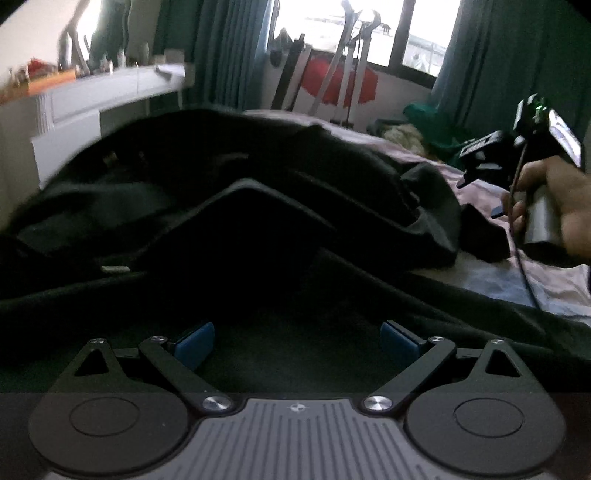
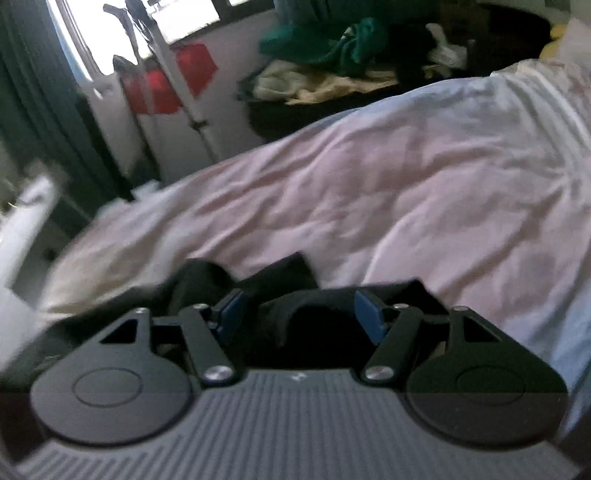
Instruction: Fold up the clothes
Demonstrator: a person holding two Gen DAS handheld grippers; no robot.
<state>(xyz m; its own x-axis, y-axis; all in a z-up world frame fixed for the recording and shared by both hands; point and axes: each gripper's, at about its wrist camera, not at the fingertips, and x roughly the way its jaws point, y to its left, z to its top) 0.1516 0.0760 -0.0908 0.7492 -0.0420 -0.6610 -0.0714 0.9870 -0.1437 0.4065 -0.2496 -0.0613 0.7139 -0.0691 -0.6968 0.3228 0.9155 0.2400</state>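
1. On the bed (image 2: 424,192), which wears a pale pink, wrinkled sheet, a black garment (image 1: 221,206) lies spread and rumpled, its folds rising in a ridge across the left wrist view.
2. The left gripper (image 1: 297,341) sits low over the near part of that dark cloth, its blue pads (image 1: 195,341) spread wide with fabric lying between and below them; nothing is pinched.
3. The right gripper (image 2: 299,314) is also spread, its blue pads (image 2: 367,314) apart, with a curl of black cloth (image 2: 280,284) lying between the fingers. It looks loose rather than clamped, though motion blur makes this hard to confirm.
4. From the left wrist view, the right hand (image 1: 557,206) grips the handle of its tool at the right edge of the frame, just beside the garment's right end.
5. Beyond the bed, a heap of green and cream clothes (image 2: 332,55) lies near the wall.
6. Teal curtains (image 1: 225,51) frame a bright window (image 1: 332,26), below which something red (image 1: 332,85) hangs behind a metal stand.
7. A white desk (image 1: 92,99) with small clutter stands at the far left.
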